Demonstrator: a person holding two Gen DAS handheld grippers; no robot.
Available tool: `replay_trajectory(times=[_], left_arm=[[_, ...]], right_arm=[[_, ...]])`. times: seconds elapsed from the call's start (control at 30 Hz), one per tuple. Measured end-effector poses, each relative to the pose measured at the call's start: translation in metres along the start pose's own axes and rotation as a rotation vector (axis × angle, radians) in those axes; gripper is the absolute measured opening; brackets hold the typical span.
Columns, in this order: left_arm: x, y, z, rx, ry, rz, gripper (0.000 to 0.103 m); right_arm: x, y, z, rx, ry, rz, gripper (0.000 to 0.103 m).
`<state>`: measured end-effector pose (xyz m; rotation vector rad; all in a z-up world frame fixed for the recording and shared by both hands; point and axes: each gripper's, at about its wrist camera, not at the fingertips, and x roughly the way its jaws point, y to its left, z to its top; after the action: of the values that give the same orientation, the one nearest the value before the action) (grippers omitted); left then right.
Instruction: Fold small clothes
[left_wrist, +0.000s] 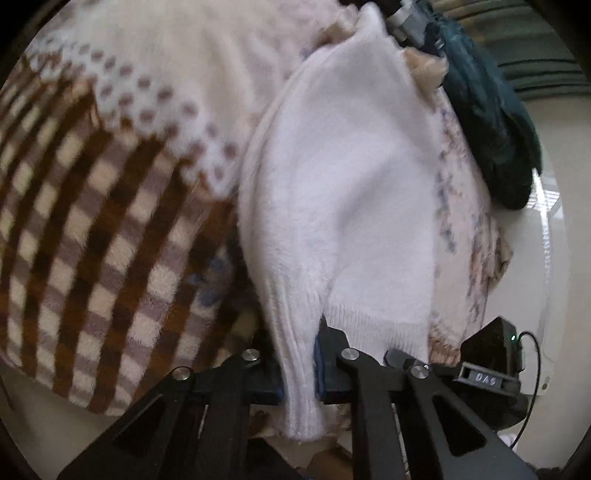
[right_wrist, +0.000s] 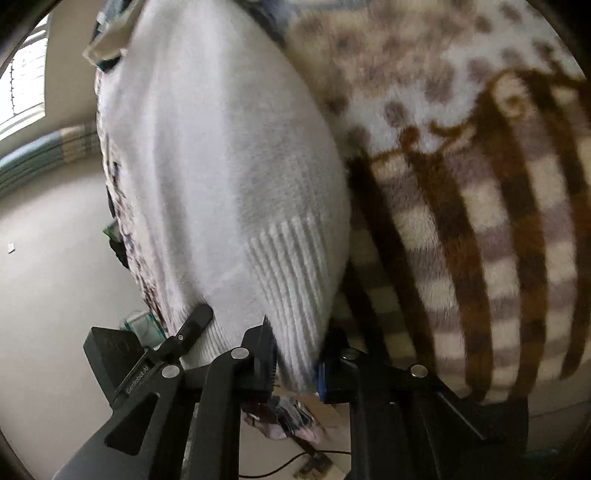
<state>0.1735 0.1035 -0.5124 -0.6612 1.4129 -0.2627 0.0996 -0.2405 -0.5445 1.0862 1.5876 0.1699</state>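
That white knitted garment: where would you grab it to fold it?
By the ribbed hem, from its open lower edge. On the white garment that band is firm and gives a straight line. Both the left claw and right claw are shut on it there.

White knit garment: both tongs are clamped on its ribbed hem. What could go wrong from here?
1. The left tongs pinch only a narrow bunch of the white knit garment at its ribbed edge; it might slip out under tension.
2. The right tongs grip a similarly thin fold, so the fold may come out uneven.
3. The garment lies against the checked blanket; the fluffy pile could drag it.
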Motion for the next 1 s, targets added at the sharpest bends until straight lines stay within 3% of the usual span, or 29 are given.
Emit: replay_trajectory(times=[0.2,0.37,0.5,0.73,0.77,0.83,0.87,0.93,0.97,1.0], left_arm=[[-0.058,-0.055,0.034,0.030,-0.125,-0.128,0.009],[-0.082,-0.100,0.110,0.042,-0.201,-0.264,0.009],[-0.070,-0.125,0.180,0.053,-0.217,-0.299,0.009],[-0.016,-0.125,0.301,-0.006,-0.175,-0.259,0.011],[-0.004,-0.120,0.320,-0.042,-0.156,-0.278,0.019],[0.009,-0.109,0.348,-0.130,-0.128,-0.325,0.051],[0.012,-0.101,0.361,-0.175,-0.125,-0.401,0.070],[0.005,-0.093,0.373,-0.205,-0.145,-0.453,0.072],[0.000,-0.092,0.378,-0.190,-0.154,-0.467,0.074],[-0.005,-0.094,0.381,-0.145,-0.158,-0.434,0.076]], right_arm=[[-0.057,0.062,-0.004,-0.110,-0.092,0.020,0.015],[-0.112,0.143,0.038,-0.228,-0.203,0.016,0.015],[-0.133,0.206,0.098,-0.273,-0.293,0.010,0.015],[-0.103,0.284,0.228,-0.242,-0.349,-0.019,0.015],[-0.098,0.291,0.246,-0.232,-0.353,-0.034,0.015],[-0.079,0.302,0.286,-0.199,-0.329,-0.026,0.021],[-0.069,0.301,0.303,-0.176,-0.310,-0.013,0.025],[-0.061,0.299,0.329,-0.154,-0.306,0.033,0.035],[-0.062,0.300,0.335,-0.165,-0.313,0.043,0.048],[-0.066,0.301,0.339,-0.182,-0.317,0.058,0.056]])
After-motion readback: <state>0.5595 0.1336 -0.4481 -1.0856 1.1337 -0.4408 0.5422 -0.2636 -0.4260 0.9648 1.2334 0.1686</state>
